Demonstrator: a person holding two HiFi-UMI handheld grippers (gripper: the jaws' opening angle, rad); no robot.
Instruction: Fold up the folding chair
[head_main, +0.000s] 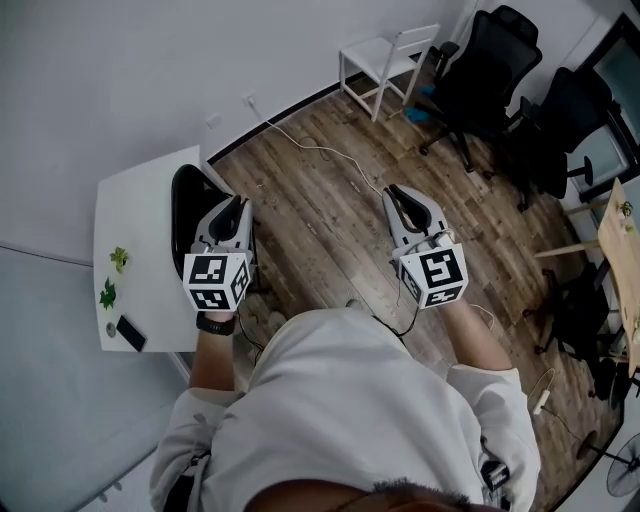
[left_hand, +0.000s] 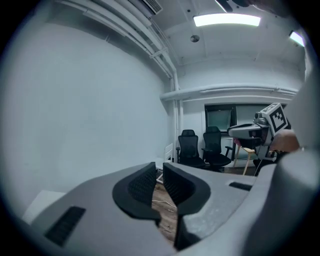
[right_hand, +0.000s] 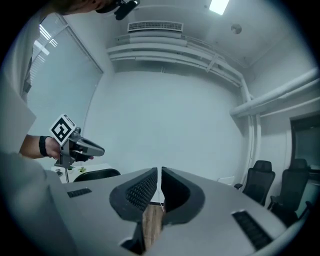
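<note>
Both the left gripper (head_main: 238, 206) and the right gripper (head_main: 397, 192) are hovering empty, jaws all but together. Just under the left one, what is probably the folding chair (head_main: 188, 212) is standing against the white table (head_main: 140, 225), stretching away from the person. The right gripper is hanging farther off.

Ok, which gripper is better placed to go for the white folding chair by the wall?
Right, probably. The right gripper points across the floor toward the white chair. The left gripper hangs over the black chair at the table, farther off. Both are empty and well short of it.
</note>
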